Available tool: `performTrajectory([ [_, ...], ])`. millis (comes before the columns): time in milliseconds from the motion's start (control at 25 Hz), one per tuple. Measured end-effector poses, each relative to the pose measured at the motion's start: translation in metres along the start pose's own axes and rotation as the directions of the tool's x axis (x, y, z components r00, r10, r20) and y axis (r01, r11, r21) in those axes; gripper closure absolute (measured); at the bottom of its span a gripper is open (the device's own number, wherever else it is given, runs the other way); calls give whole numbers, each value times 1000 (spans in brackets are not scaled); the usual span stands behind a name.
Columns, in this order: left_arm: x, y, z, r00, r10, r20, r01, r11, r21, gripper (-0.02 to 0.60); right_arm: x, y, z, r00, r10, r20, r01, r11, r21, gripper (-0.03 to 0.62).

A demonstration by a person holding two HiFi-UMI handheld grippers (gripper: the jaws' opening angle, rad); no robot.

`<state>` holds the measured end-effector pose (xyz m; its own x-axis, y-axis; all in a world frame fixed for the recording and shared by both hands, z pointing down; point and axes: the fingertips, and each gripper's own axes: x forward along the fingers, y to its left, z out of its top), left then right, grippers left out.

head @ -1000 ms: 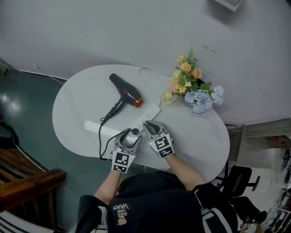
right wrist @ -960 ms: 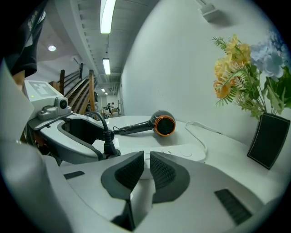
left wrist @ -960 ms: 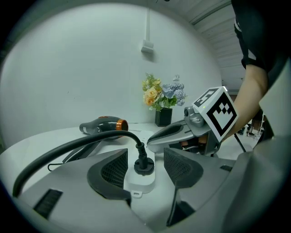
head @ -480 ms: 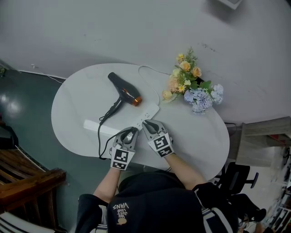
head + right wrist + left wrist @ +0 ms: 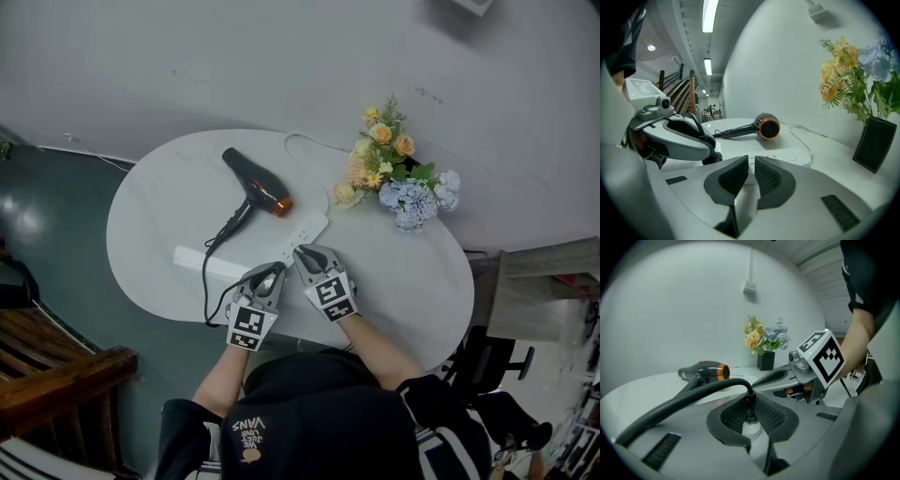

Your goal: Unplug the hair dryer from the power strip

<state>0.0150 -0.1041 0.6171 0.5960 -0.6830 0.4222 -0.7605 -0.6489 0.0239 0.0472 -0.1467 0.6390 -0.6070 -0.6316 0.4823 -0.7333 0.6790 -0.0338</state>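
Now the left gripper (image 5: 750, 414) is closing on the plug (image 5: 749, 401) at the table's near edge. The right gripper (image 5: 750, 165) is narrow and empty at the power strip (image 5: 780, 154). Next, I'd pull straight out.

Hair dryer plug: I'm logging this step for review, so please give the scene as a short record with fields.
plug: between the left claw's pads, apparently seated in the power strip
left claw: jaws closing on the plug
right claw: jaws nearly together, nothing between them, tips at the power strip
cord: black, runs from the plug to the hair dryer
hair dryer: black, orange ring, lying on the table beyond the strip
flowers: far right of the table
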Motion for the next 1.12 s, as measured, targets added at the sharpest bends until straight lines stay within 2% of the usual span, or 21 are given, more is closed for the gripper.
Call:
performTrajectory([
  [160, -6, 0, 6, 1000, 4, 19, -4, 1000, -9, 518, 0, 0, 0, 1000, -1, 0, 1, 1000, 8, 526],
  [320, -12, 0, 5, 1000, 11, 6, -11, 1000, 18, 518, -1, 0, 0, 1000, -5, 5, 5, 1000, 15, 526],
  [680, -19, -1, 11, 999, 26, 32, -26, 1000, -5, 518, -2, 2, 0, 1000, -4, 5, 4, 1000, 20, 526],
  [1120, -31, 0, 19, 999, 2, 43, -1, 1000, -14, 518, -1, 2, 1, 1000, -13, -6, 13, 999, 43, 526],
])
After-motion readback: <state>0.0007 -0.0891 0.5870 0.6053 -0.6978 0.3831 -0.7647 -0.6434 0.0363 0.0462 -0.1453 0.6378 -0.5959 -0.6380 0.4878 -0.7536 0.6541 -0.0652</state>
